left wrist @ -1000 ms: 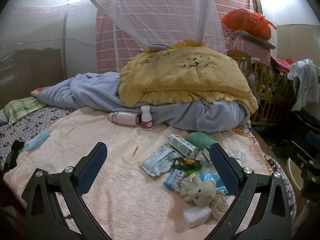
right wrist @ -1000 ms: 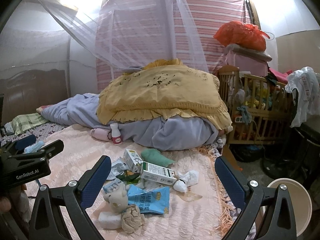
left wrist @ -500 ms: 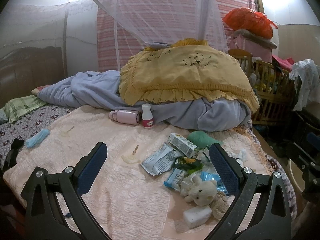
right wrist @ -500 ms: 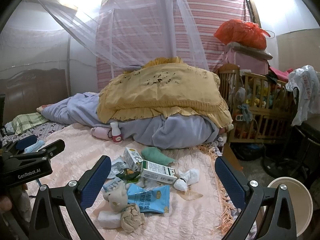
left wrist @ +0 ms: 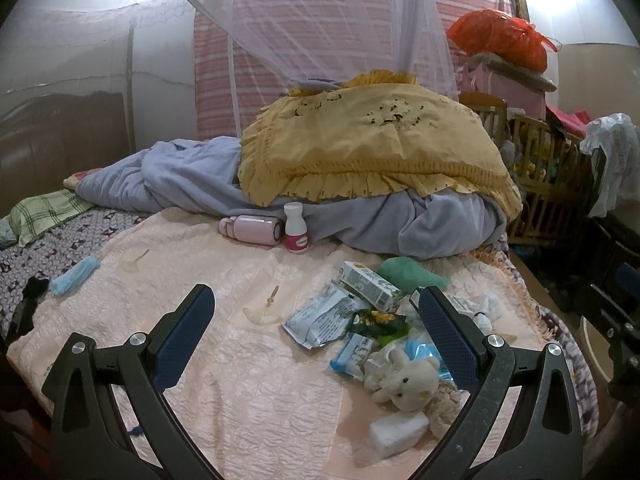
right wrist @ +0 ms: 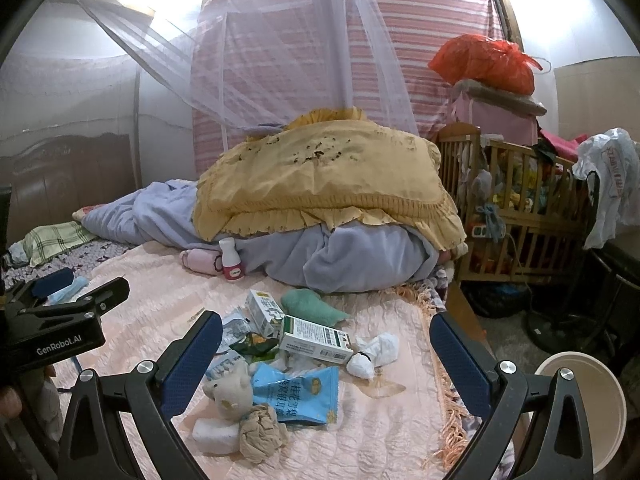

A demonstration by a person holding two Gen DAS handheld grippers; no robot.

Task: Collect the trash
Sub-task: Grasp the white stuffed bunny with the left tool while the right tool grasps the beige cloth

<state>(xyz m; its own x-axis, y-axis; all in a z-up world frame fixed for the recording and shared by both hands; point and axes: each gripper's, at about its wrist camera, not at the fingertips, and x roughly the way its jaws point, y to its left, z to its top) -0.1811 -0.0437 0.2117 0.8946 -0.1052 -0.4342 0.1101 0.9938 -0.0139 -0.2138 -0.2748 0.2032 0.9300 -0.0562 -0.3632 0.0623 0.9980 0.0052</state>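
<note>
Approach step, judging by empty grippers: your left gripper [left wrist: 316, 322] and right gripper [right wrist: 326, 348] hover over pink quilted bedspread [left wrist: 224, 364], jaws spread wide, holding nothing. Trash heap lies ahead: blue crinkled snack packet [right wrist: 298, 394], white-green cardboard box [right wrist: 316, 339], crumpled white tissue [right wrist: 374, 354]. Next, lower onto packet, pinch. Cream round bin [right wrist: 586, 408] beside bed, contents unseen.

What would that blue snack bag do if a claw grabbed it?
The blue snack bag looks flat and crinkled, so it would probably flop and feel light. Its glossy film might slip. It overlaps the other litter, so neighbours could shift.
</note>
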